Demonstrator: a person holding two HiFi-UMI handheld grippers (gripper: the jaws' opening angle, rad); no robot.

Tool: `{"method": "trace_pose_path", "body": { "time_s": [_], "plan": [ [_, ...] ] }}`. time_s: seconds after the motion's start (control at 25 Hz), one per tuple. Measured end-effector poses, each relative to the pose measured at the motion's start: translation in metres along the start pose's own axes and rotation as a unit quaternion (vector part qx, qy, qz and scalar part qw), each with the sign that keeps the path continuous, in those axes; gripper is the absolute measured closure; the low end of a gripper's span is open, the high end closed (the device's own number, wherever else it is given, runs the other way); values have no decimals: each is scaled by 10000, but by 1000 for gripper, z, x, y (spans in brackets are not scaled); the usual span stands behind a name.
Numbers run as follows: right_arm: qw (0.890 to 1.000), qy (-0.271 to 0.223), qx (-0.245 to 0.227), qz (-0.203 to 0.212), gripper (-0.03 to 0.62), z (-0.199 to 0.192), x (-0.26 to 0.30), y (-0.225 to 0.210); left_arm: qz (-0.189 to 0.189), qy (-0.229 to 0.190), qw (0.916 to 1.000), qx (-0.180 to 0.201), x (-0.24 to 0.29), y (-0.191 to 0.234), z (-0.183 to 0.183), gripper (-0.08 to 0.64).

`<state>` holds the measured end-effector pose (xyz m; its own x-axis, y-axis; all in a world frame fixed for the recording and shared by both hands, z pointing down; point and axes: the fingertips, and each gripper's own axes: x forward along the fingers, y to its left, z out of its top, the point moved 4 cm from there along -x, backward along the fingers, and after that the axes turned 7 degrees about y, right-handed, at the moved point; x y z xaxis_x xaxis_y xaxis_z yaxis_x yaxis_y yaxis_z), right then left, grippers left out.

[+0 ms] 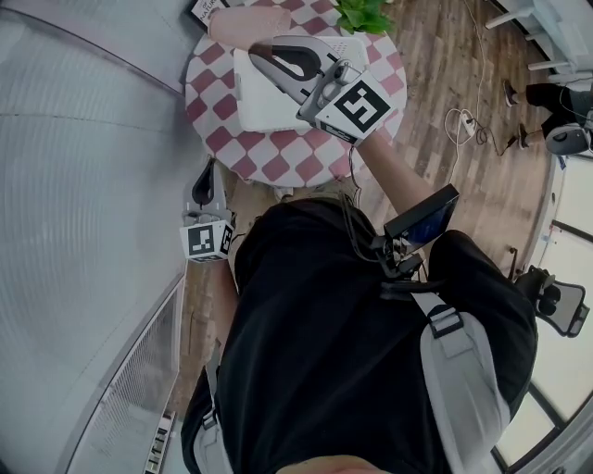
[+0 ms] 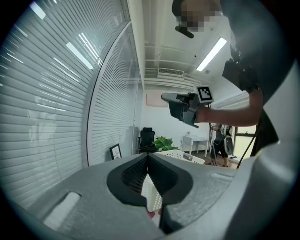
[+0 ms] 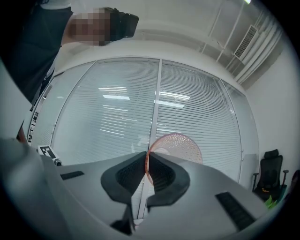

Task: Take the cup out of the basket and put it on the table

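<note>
Above the white plastic slatted basket (image 1: 246, 106), right gripper (image 1: 259, 48) jaws nearly shut, pinching the rim of the translucent pink dotted cup (image 3: 180, 147). Cup is in the air, not on the round red-and-white checked counter (image 1: 278, 165).

Risk: thin rim pinch, so the cup may swing or slip if tilted, or clip the basket wall.

Left gripper (image 2: 147, 158) jaws together, empty, low beside the counter.

Basket and green leafy plant (image 1: 363, 14) crowd the landing space.

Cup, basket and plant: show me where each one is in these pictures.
cup (image 3: 180, 146): right gripper view, on its dotted pink wall.
basket (image 1: 264, 109): head view, on its bare white inside.
plant (image 1: 363, 13): head view, on the green leaves.
</note>
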<state>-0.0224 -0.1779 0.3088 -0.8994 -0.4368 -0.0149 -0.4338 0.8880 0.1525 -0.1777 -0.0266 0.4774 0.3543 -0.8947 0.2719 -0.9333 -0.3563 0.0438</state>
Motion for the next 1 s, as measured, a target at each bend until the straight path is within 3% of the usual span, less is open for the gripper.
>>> {"method": "trace_pose_path", "body": {
  "time_s": [0.64, 0.84, 1.0],
  "plan": [
    [9974, 100, 251, -672, 568, -23, -58, 21, -841, -277, 9950, 466, 32, -33, 46, 555],
    [9930, 417, 433, -1021, 568, -45, -85, 37, -1341, -326, 9886, 598, 41, -53, 53, 555],
    [9914, 608, 456, -1065, 568, -61, -94, 44, -1507, -347, 9858, 647, 47, -61, 54, 554]
  ]
}}
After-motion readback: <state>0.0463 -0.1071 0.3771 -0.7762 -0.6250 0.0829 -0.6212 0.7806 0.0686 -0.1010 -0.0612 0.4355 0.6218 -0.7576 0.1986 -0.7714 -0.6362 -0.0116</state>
